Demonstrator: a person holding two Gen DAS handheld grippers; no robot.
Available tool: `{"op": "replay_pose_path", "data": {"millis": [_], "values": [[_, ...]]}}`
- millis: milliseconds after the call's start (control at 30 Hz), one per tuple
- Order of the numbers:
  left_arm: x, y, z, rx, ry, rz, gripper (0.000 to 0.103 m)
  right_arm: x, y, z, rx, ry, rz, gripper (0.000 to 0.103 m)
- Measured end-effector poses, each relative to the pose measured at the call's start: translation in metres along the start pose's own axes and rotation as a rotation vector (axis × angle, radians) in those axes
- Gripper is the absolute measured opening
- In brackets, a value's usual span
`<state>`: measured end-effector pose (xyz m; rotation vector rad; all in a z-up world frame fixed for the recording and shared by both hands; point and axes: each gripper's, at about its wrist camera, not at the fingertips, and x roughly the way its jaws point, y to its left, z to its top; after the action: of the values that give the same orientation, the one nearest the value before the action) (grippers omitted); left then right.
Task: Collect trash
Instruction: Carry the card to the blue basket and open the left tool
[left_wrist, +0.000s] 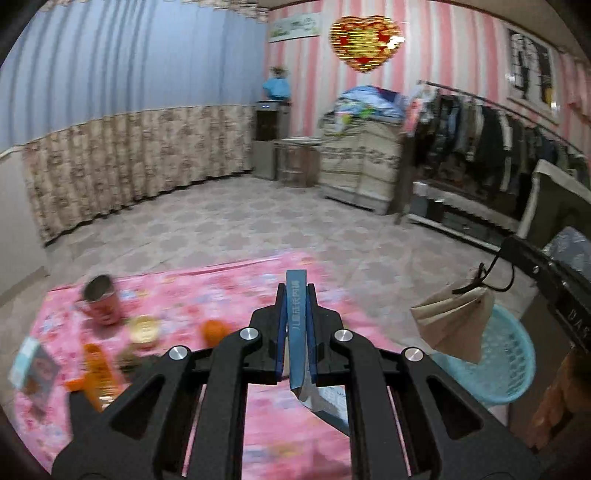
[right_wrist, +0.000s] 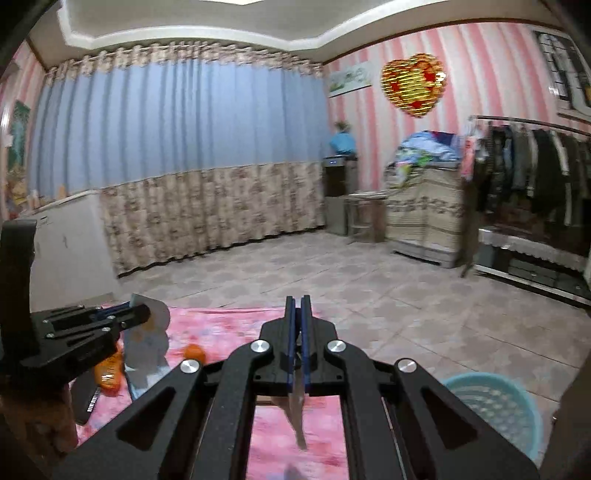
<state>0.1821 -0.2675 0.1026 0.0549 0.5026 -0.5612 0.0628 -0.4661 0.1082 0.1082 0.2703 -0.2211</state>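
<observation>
A bedroom with pink striped wallpaper, blue curtains and a tiled floor lies beyond both claws, which hang over a pink flowered surface. The left claw is clamped on a flat blue packet, with a red can, an orange fruit and other blurred litter to its left and a light-blue basket low to its right. The right claw is pressed together on a thin, pale scrap of wrapper that dangles beneath it, the basket again at its lower right.
</observation>
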Motion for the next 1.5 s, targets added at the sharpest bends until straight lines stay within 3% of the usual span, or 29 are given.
{"op": "replay_pose_path", "data": {"millis": [133,367,533,767,800,833,867,1067,1267,1333,1367,1433,1500], "values": [[0.011,-0.059,0.009,0.015,0.004,-0.137,0.008,-0.028,-0.058,0.006,0.092,-0.039,-0.081,0.003],[0.026,-0.152,0.013,0.121,-0.008,-0.271,0.008,-0.053,-0.143,-0.008,0.231,-0.054,-0.162,0.003],[0.050,-0.196,0.010,0.165,0.026,-0.321,0.008,-0.056,-0.187,-0.022,0.328,-0.046,-0.194,0.003],[0.085,-0.224,-0.001,0.184,0.079,-0.313,0.009,-0.044,-0.195,-0.030,0.360,-0.038,-0.200,0.003],[0.090,-0.227,-0.002,0.183,0.089,-0.310,0.012,-0.043,-0.198,-0.032,0.365,-0.035,-0.213,0.004],[0.095,-0.229,-0.003,0.182,0.101,-0.306,0.030,-0.041,-0.202,-0.033,0.380,-0.025,-0.227,0.004],[0.097,-0.227,-0.004,0.182,0.097,-0.302,0.041,-0.041,-0.206,-0.035,0.395,-0.024,-0.227,0.006],[0.099,-0.217,-0.003,0.165,0.108,-0.309,0.042,-0.043,-0.211,-0.037,0.421,-0.034,-0.239,0.007],[0.069,-0.160,0.004,0.166,0.068,-0.230,0.042,-0.029,-0.174,-0.029,0.335,-0.012,-0.195,0.008],[0.051,-0.116,0.005,0.166,0.052,-0.173,0.042,-0.019,-0.150,-0.025,0.291,-0.005,-0.174,0.025],[0.040,-0.085,0.004,0.164,0.047,-0.133,0.042,-0.014,-0.136,-0.024,0.278,-0.009,-0.161,0.052],[0.020,-0.032,0.000,0.160,0.032,-0.032,0.042,0.000,-0.099,-0.020,0.248,0.000,-0.079,0.056],[0.000,0.029,-0.006,0.145,0.015,0.129,0.042,0.014,-0.050,-0.021,0.177,0.019,-0.023,0.056]]}}
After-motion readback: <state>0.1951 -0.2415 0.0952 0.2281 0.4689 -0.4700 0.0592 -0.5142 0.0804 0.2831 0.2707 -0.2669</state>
